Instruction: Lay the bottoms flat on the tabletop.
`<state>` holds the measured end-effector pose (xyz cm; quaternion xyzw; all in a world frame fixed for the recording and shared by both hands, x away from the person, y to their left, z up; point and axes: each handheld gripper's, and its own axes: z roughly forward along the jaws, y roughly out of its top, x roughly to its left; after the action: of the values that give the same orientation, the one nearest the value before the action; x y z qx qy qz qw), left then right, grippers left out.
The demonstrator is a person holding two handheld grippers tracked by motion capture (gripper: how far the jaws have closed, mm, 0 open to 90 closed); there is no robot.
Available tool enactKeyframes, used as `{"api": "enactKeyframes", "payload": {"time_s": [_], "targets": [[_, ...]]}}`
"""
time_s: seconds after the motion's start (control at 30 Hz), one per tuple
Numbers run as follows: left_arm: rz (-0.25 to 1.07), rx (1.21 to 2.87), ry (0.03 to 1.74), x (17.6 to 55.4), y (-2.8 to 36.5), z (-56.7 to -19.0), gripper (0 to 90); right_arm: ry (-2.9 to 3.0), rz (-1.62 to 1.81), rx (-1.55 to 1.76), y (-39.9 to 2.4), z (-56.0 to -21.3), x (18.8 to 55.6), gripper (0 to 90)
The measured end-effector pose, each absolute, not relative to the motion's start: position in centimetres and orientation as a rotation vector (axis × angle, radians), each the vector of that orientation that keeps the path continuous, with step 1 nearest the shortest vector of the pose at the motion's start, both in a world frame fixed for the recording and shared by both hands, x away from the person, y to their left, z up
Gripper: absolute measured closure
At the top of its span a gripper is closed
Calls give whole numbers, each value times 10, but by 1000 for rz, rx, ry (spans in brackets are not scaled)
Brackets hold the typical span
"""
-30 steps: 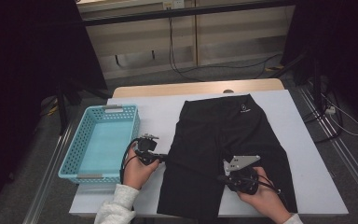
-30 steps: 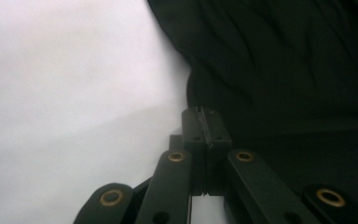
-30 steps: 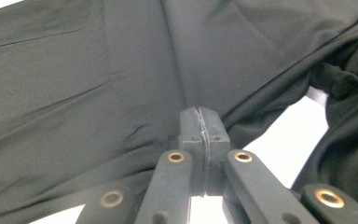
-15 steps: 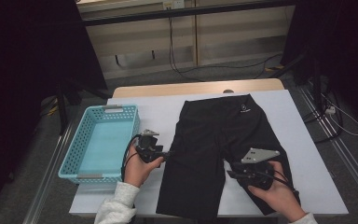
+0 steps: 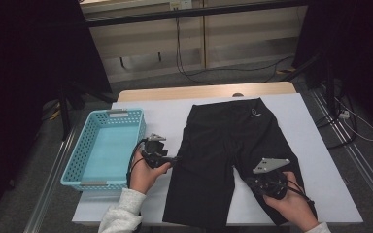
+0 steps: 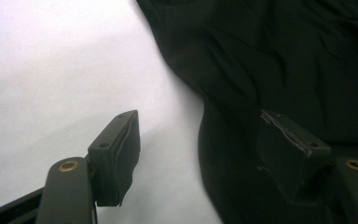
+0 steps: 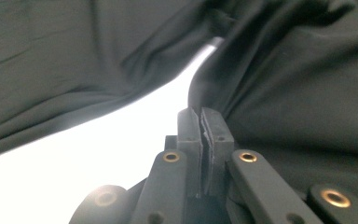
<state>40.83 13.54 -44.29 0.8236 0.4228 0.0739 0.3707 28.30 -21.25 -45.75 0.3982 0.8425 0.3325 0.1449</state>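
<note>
- While gripped by the person's right hand at about 5 o'clock on the table [image 5: 320, 160], right gripper [image 5: 268, 183] sits low over the nearer leg of the black shorts [image 5: 233, 141], grey three-cornered plate on top.
- Seen in the right gripper view: jaws just closed and now pressed together pad to pad, no cloth visibly between them, tip [image 7: 204, 122] aimed at the bright gap where the two legs part.
- Held at about 8 o'clock, left gripper [image 5: 174, 158] rests at the outer hem of the other leg, white sleeve [image 5: 121, 213] trailing toward the near edge.
- Spread wide, having just opened; one pad [image 6: 116, 156] over bare white tabletop, the other pad over dark fabric, neither pressing on the cloth edge between them.
- Spread flat at the table's centre, shorts run with waistband toward 12 o'clock and legs toward 6, small pale logo near the waist.
- Parked at 9 o'clock, just beside the left gripper: light blue basket [image 5: 77, 160].
- Beyond 12 o'clock: wooden edge [image 5: 204, 91], then floor cables.
</note>
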Motion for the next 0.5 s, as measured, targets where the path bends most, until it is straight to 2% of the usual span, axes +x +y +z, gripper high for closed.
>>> {"api": "enactKeyframes", "payload": {"time_s": [0.07, 0.1, 0.13, 0.2, 0.27, 0.5], "targets": [[194, 2113, 1082, 408, 135, -443, 310, 2446, 979, 1135, -209, -457, 280, 865], [194, 2114, 1084, 408, 135, -443, 303, 2471, 1009, 1123, -206, -457, 278, 800], [194, 2114, 1084, 408, 135, -443, 298, 2471, 1009, 1123, -206, -457, 278, 800], [196, 2113, 1084, 408, 135, -443, 292, 2439, 1023, 1128, -208, -455, 279, 680], [202, 2114, 1077, 408, 135, -442, 283, 2400, 1053, 1159, -215, -450, 281, 617], [208, 2119, 1047, 410, 133, -441, 242, 2192, 941, 1307, -269, -440, 288, 557]]}}
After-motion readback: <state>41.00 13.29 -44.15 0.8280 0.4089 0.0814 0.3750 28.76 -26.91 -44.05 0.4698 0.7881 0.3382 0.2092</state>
